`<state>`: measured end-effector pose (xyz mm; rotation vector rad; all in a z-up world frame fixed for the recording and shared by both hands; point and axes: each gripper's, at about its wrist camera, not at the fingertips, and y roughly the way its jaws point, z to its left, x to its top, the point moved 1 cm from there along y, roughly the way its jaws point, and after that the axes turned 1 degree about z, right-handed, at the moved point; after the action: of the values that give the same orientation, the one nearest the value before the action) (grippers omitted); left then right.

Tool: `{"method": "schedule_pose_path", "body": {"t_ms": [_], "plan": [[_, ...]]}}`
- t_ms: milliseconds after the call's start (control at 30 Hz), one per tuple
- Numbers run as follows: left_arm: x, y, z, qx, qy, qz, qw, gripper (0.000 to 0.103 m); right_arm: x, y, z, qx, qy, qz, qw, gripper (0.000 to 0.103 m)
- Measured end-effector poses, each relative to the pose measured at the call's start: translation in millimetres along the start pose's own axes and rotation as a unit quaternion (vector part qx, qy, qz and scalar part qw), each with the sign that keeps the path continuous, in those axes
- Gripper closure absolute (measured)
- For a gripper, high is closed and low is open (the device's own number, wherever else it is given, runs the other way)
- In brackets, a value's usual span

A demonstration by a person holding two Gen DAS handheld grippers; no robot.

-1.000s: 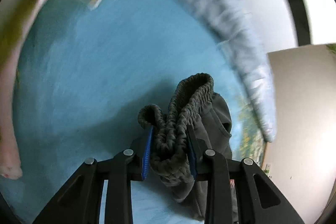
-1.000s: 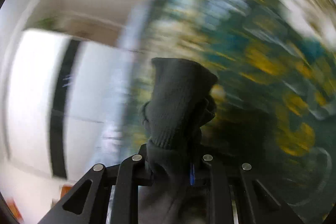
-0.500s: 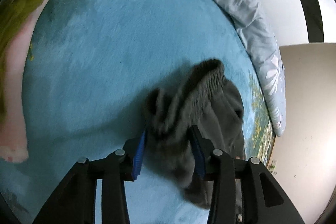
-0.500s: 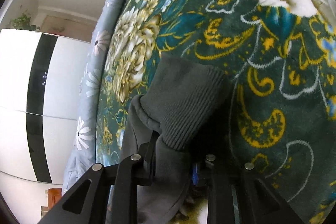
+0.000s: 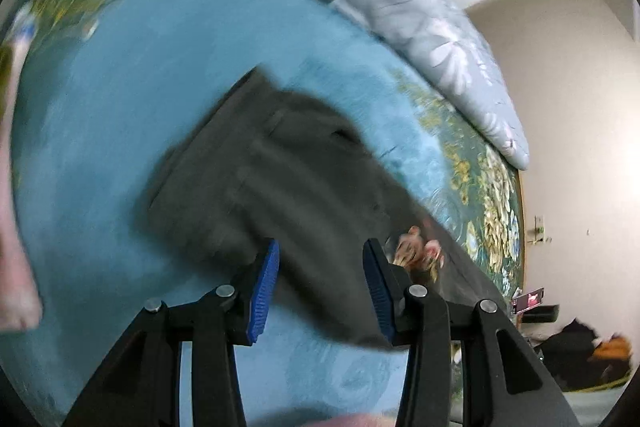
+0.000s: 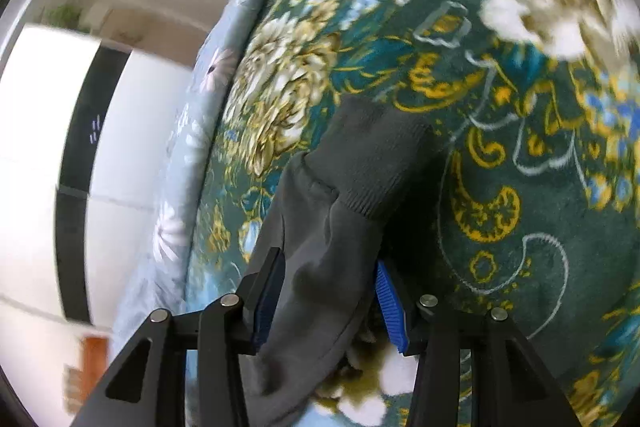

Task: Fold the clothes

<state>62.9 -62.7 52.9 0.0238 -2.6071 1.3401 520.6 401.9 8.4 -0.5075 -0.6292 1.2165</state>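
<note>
- While both grippers let go, the dark grey trousers (image 5: 280, 163) lie on the flowered blanket (image 5: 100, 107) of the bed, at the centre of the left wrist frame.
- Left gripper (image 5: 320, 287): fingers apart, cloth lying loose between them, not pinched.
- Right gripper (image 6: 330, 299): fingers opening, the trouser leg slack between the pads, its ribbed cuff (image 6: 372, 163) at frame centre.
- My judgement: light, limp fleece that slumps and bunches; the stiffer elastic waistband and ribbed cuff are the surest places to take hold.
- A pale quilt (image 5: 440, 39) lies in the upper right.
</note>
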Motion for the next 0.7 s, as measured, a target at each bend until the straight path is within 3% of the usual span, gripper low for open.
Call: {"method": "schedule_pose_path", "body": {"t_ms": [133, 300, 367, 433, 500, 533, 600, 700], "plan": [[16, 15, 0, 0.04, -0.004, -0.006, 0.9992, 0.056, 2, -9, -12, 0.018, 0.04, -0.03, 0.999, 0.059], [20, 31, 19, 0.079, -0.022, -0.013, 0.9965, 0.059, 8, -10, 7, 0.035, 0.014, -0.032, 0.999, 0.087], [21, 31, 21, 0.094, -0.019, -0.026, 0.9951, 0.061, 12, -8, 23, 0.047, -0.016, -0.027, 0.998, 0.092], [22, 30, 23, 0.108, -0.016, -0.039, 0.9933, 0.063, 14, -13, 49, 0.104, -0.065, -0.022, 0.992, 0.093], [23, 34, 27, 0.114, -0.019, -0.042, 0.9924, 0.065, 13, -27, 72, 0.195, -0.106, -0.028, 0.975, 0.093], [22, 34, 29, 0.111, -0.023, -0.042, 0.9927, 0.065, 14, -32, 76, 0.218, -0.114, -0.032, 0.969, 0.093], [21, 34, 29, 0.113, -0.022, -0.041, 0.9925, 0.065, 17, -27, 66, 0.194, -0.11, -0.034, 0.974, 0.093], [19, 34, 26, 0.126, -0.007, -0.038, 0.9912, 0.065, 19, 7, 24, 0.09, -0.062, 0.013, 0.994, 0.094]]}}
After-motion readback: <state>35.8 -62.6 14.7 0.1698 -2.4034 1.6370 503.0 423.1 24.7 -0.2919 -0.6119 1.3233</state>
